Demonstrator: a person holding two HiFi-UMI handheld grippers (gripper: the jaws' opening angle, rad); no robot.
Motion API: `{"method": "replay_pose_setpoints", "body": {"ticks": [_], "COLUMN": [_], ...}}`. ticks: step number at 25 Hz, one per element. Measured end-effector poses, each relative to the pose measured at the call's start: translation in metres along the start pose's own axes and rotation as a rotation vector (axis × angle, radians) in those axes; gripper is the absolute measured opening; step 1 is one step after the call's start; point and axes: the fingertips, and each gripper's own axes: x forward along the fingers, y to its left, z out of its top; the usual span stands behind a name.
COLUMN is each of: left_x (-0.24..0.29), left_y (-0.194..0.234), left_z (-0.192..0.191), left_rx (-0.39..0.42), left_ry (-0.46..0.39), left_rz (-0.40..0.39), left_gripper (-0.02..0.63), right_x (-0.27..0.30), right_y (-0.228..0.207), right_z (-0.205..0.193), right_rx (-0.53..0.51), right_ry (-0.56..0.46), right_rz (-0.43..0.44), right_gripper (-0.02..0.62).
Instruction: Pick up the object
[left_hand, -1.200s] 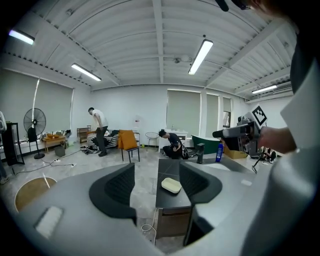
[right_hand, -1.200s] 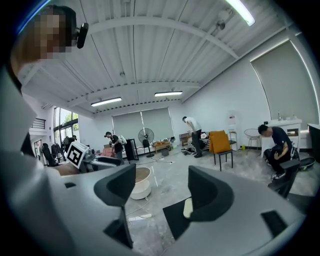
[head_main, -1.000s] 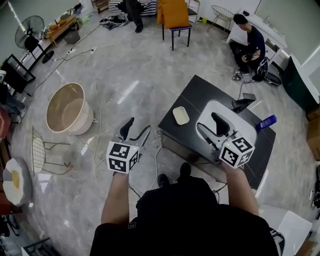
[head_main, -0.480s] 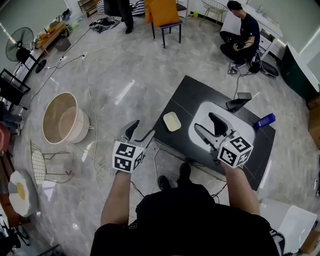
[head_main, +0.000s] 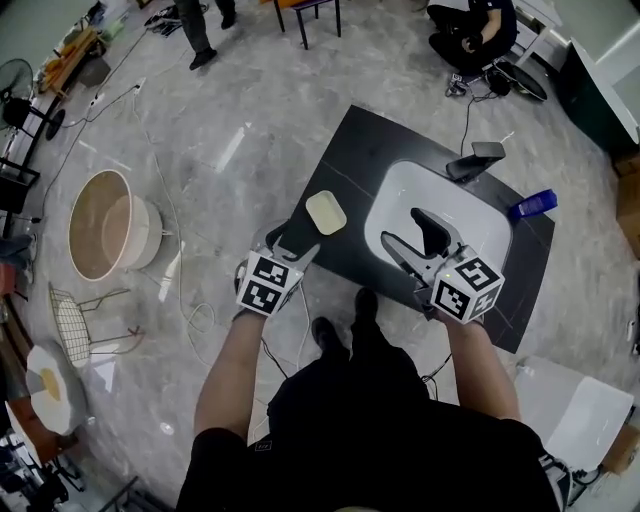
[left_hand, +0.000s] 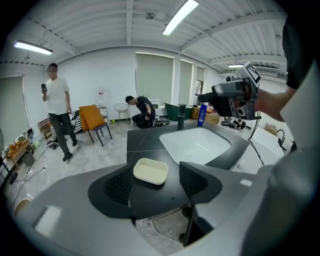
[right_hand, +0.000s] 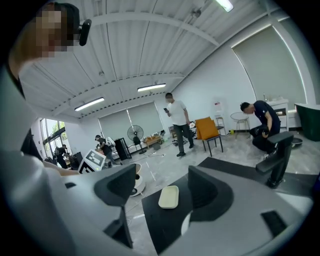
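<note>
Left gripper view shows us a shallow cream dish (left_hand: 150, 171), rectangular with rounded corners, lying just beside the white sink (head_main: 455, 195) on the black table (head_main: 360, 150). Our left gripper (left_hand: 157, 182) hovers near the dish and our right gripper (head_main: 410, 232) over the sink, both spread and empty.

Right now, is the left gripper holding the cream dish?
No, the left gripper is open; the cream dish lies on the table ahead.

The dark surface (head_main: 370, 165) lay bare all round the cream tray (head_main: 326, 212), with open room between it and the left tool (head_main: 293, 240), whose jaws stood apart. Right of the tray the white basin (head_main: 410, 185) dipped below the right tool (head_main: 405, 228); beyond it a faucet (head_main: 472, 158) and a blue bottle (head_main: 530, 205) stood up.
</note>
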Motion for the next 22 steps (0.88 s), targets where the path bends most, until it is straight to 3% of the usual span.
{"method": "replay_pose_setpoints", "body": {"ticks": [12,22], "left_x": [0.087,0.126], "left_y": [-0.024,-0.031], "left_z": [-0.054,-0.081], "left_rx": [0.150,0.237], "left_ry": [0.222,0.372], "left_rz": [-0.099,-0.162], "left_gripper": [0.285,0.284], "right_x": [0.001,-0.018], "right_y": [-0.009,-0.020], "right_z": [-0.032,-0.028], "right_rx": [0.042,0.042], "right_ry": [0.043,0.039], "right_rz": [-0.002,-0.030], "right_gripper": [0.295,0.295]}}
